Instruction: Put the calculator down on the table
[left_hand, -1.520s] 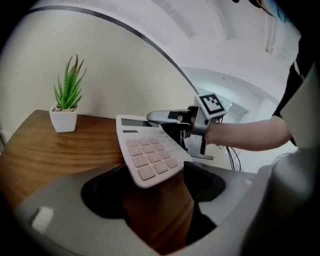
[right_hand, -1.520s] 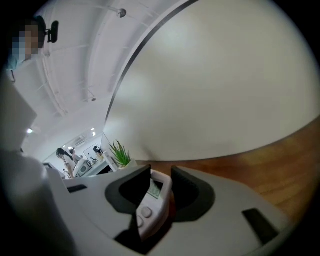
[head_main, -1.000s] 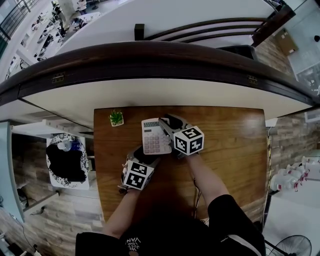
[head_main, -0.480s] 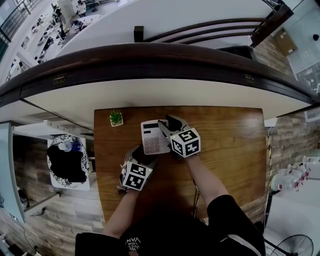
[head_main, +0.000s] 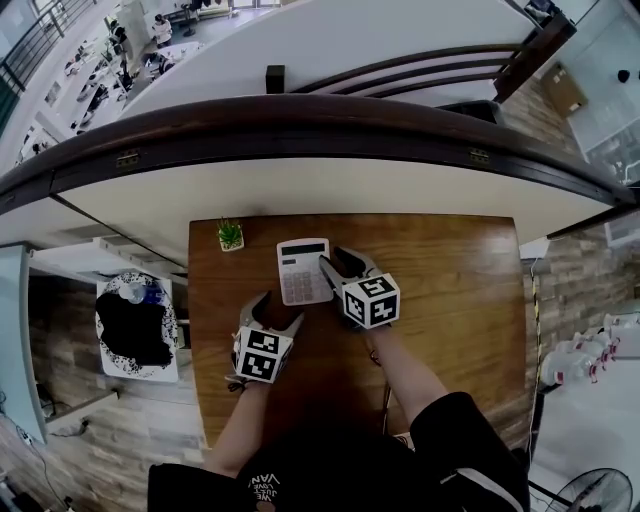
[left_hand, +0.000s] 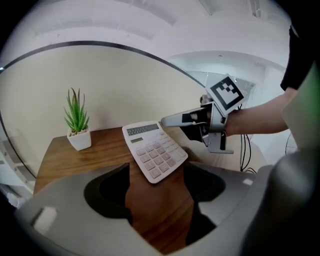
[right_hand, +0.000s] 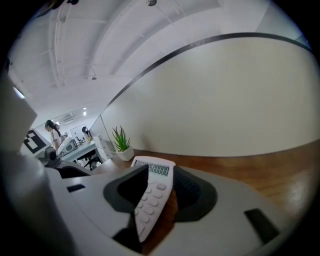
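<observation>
The white calculator (head_main: 303, 270) lies flat on the brown wooden table (head_main: 450, 290), display end toward the far edge. My left gripper (head_main: 278, 308) is open and stands back from the calculator's near corner, with only bare wood between its jaws (left_hand: 155, 195); the calculator (left_hand: 155, 150) lies just ahead of them. My right gripper (head_main: 338, 260) is open at the calculator's right edge. In the right gripper view the calculator (right_hand: 155, 182) shows through the gap between the wide jaws (right_hand: 155, 200), and the pads stand clear of it. The right gripper (left_hand: 180, 125) also shows in the left gripper view.
A small green plant in a white pot (head_main: 230, 235) stands at the table's far left corner, left of the calculator. A curved pale wall with a dark rail (head_main: 300, 120) runs behind the table. A stand holding dark things (head_main: 135, 325) is off the left edge.
My left gripper has pulled back off the calculator's near corner toward the person. The right gripper's jaws have widened. The calculator stays on the table.
</observation>
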